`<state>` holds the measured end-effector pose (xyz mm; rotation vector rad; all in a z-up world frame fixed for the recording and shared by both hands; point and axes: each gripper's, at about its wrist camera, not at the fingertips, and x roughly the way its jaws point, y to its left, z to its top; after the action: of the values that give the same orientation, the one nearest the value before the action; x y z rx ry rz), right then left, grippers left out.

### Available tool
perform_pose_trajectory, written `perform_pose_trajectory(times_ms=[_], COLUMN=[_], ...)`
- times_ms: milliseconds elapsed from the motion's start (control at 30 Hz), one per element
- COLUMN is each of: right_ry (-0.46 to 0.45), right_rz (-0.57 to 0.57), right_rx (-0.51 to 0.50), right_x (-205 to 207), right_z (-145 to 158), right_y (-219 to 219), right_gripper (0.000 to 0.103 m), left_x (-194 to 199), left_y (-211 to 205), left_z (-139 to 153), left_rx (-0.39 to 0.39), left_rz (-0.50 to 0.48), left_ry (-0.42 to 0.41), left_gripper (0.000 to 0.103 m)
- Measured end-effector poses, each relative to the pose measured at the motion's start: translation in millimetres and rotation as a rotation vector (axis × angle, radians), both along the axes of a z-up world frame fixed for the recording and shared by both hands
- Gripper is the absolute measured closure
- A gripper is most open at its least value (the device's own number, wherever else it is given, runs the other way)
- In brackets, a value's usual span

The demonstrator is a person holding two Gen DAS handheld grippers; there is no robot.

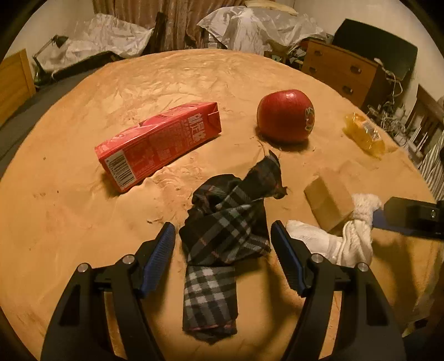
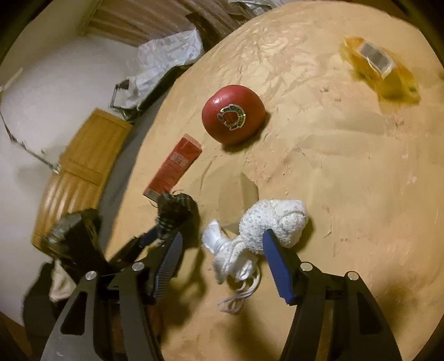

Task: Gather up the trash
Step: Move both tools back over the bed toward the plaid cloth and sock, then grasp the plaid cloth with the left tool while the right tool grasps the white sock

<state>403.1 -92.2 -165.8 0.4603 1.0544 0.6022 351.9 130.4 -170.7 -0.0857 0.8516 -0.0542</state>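
A dark plaid cloth (image 1: 224, 230) lies crumpled on the tan-covered table (image 1: 69, 216) between the fingers of my left gripper (image 1: 223, 247), which stands open with gaps on both sides. A knotted white cloth (image 2: 258, 230) lies between the fingers of my right gripper (image 2: 222, 250), also open; its right finger (image 2: 277, 263) overlaps the fluffy end. A red drink carton (image 1: 158, 144) lies on its side to the left. A red apple (image 1: 285, 115) sits beyond. A yellow wrapper (image 1: 365, 133) lies at the far right. The same white cloth (image 1: 344, 238) shows right of the plaid one.
A small tan box (image 1: 328, 202) sits by the white cloth. Beyond the table stand a wooden drawer chest (image 1: 338, 72) and crumpled plastic sheets (image 1: 249, 25). A wooden cabinet (image 2: 83, 155) stands beside the table's left edge. The right gripper's body (image 1: 413, 216) enters from the right.
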Motion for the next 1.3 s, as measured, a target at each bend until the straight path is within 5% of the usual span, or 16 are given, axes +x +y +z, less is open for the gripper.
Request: perform_pose_trajectory(times_ms=[167, 567, 633, 767, 1300], right_ry=[-0.087, -0.032, -0.066, -0.116, -0.549], right_rz=[-0.002, -0.086, -0.076, -0.045, -0.065], right_rx=[-0.139, -0.137, -0.197, -0.256, -0.345], right_x=[-10, 7, 7, 0, -124], right_z=[5, -26, -26, -24, 69], right_y=[-1, -12, -6, -9, -36], right_gripper=[0.047, 0.048, 0.062, 0.068, 0.068], left_x=[-3, -3, -3, -8, -126], left_y=[8, 4, 3, 10, -58], left_z=[0, -3, -3, 1, 85], left_rx=[-0.020, 0.003, 0.017, -0.004, 0.056], left_rz=[0.014, 0.017, 0.029, 0.060, 0.066], left_ry=[-0.006, -0.009, -0.011, -0.021, -0.266], left_gripper=[0.053, 0.049, 0.055, 0.071, 0.072])
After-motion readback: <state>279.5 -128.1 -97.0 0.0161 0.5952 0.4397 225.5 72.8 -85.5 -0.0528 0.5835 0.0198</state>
